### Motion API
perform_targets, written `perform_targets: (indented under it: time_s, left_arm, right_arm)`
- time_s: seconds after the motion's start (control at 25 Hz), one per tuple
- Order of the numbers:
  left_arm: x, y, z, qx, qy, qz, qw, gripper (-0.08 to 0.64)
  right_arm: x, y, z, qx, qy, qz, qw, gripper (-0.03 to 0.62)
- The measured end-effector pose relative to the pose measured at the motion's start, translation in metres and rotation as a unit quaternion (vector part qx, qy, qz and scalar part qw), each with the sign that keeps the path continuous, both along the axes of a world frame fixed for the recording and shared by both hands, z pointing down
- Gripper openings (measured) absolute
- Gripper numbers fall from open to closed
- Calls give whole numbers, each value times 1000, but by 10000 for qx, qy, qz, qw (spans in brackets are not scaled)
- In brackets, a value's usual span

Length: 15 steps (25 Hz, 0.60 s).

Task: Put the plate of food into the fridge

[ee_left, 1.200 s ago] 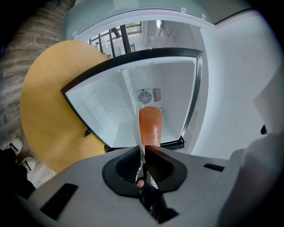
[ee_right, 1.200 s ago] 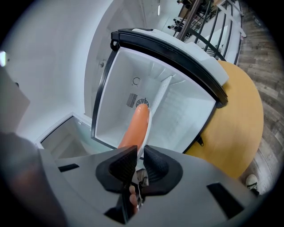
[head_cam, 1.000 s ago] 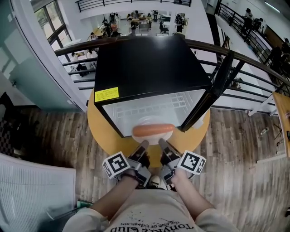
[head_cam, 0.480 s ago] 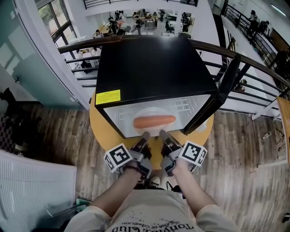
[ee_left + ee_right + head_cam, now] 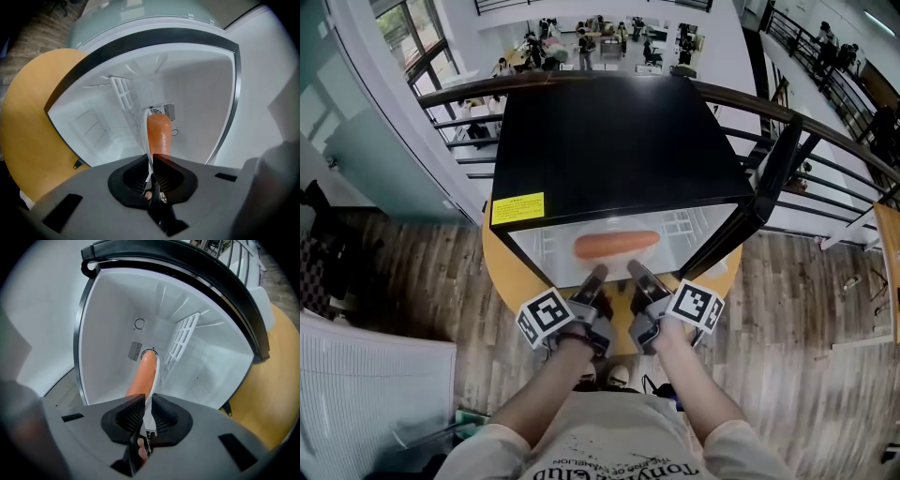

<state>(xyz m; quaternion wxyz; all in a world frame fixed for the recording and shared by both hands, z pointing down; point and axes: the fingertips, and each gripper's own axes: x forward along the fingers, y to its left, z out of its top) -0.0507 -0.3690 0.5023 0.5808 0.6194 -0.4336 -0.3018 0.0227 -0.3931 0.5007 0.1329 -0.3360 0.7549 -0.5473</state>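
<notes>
While pinching the plate (image 5: 146, 140) rim in left gripper (image 5: 598, 275) and right gripper (image 5: 633, 270) — carries sausage (image 5: 616, 244) deeper into fridge (image 5: 609, 141) than before, likely near placement.

Mini fridge (image 5: 619, 141) stands on the round table (image 5: 511, 272), door (image 5: 750, 202) open rightward; inside its front, the plate (image 5: 154, 367) carries a sausage (image 5: 616, 244).

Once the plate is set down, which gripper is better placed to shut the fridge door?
Right, probably. The door stands open on the right of the fridge, nearer the right gripper than the left gripper. Both clamp the plate rim, so it must release first.
</notes>
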Motion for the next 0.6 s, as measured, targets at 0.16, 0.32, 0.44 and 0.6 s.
perform_targets:
  time_s: [0.16,0.32,0.44,0.6]
  left_arm:
    - [-4,-9,5,-58,26,-64,10000,40]
    - [-5,-15,7,-116,20,-94,9999,41]
    - [-7,-20,10,-170,25,-101,9998,41]
    - [-9,-27,14,-232,67,-113,9996,41]
  right_arm:
    - [-4,-9,4,-35,26,-23,10000,61]
    - [-5,-16,6,-82,42,-12,10000,61]
    - [-7,-21,9,-132,50,3,9999,60]
    - [-8,-27,12,-192,59,36,9998,60]
